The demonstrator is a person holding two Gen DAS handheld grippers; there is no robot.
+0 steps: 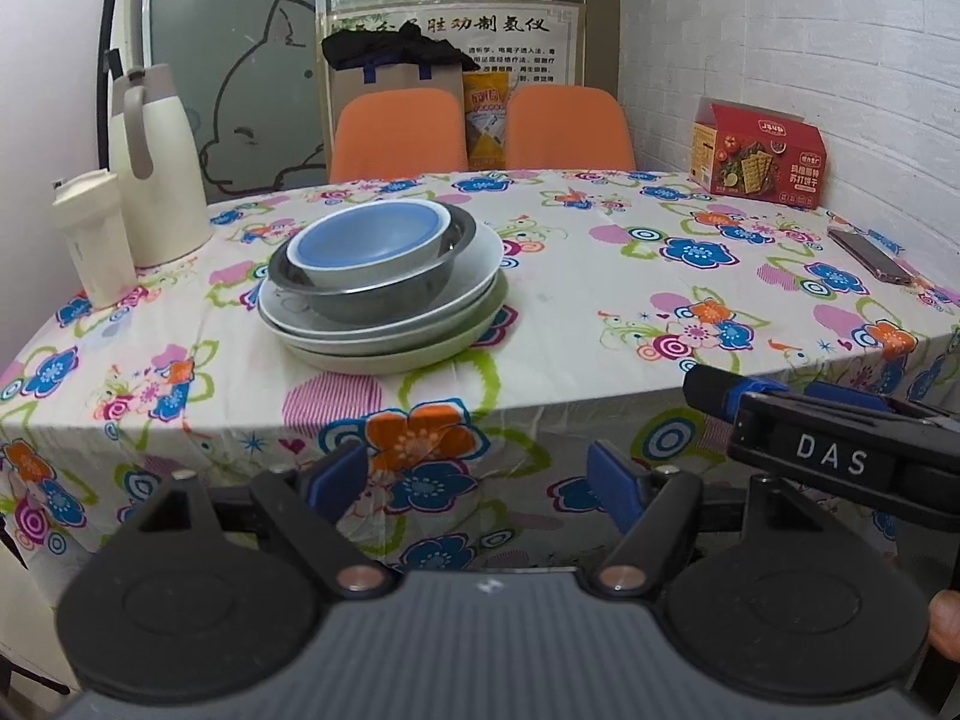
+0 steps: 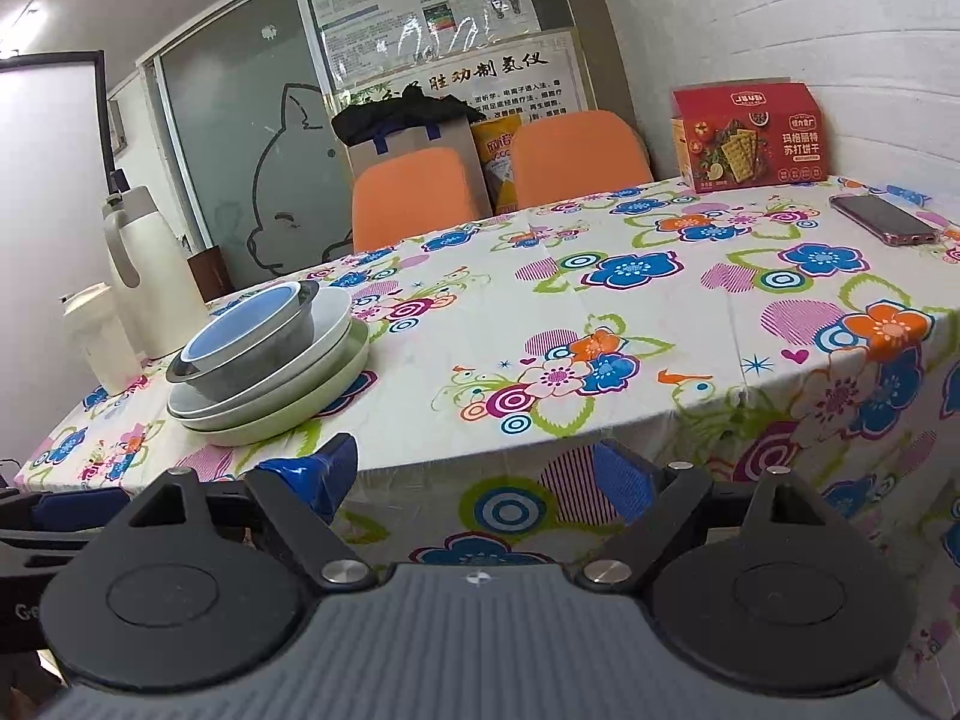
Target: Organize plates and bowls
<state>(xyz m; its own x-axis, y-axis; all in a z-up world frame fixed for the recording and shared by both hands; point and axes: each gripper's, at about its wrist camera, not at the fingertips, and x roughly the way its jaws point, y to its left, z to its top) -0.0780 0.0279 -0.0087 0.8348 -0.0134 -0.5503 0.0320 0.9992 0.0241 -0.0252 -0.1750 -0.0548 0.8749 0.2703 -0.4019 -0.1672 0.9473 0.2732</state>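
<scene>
Hovering near the worktop [image 1: 600,312] edge: left claw [image 1: 477,483] and right claw [image 2: 483,480], both spread, gripping nothing. Sitting stacked far-left: blue-lined white bowl [image 1: 369,240], steel bowl [image 1: 384,294], pale round plates [image 1: 384,342].

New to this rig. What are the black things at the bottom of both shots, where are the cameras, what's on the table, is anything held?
No robot arm: a person carries one two-finger tool in each hand, each with a fisheye camera looking along its fingers. The left tool and right tool are open, empty and short of the table. On it: a blue bowl inside a steel bowl on stacked plates, a cream jug, a tumbler, a cracker box and a phone.
</scene>
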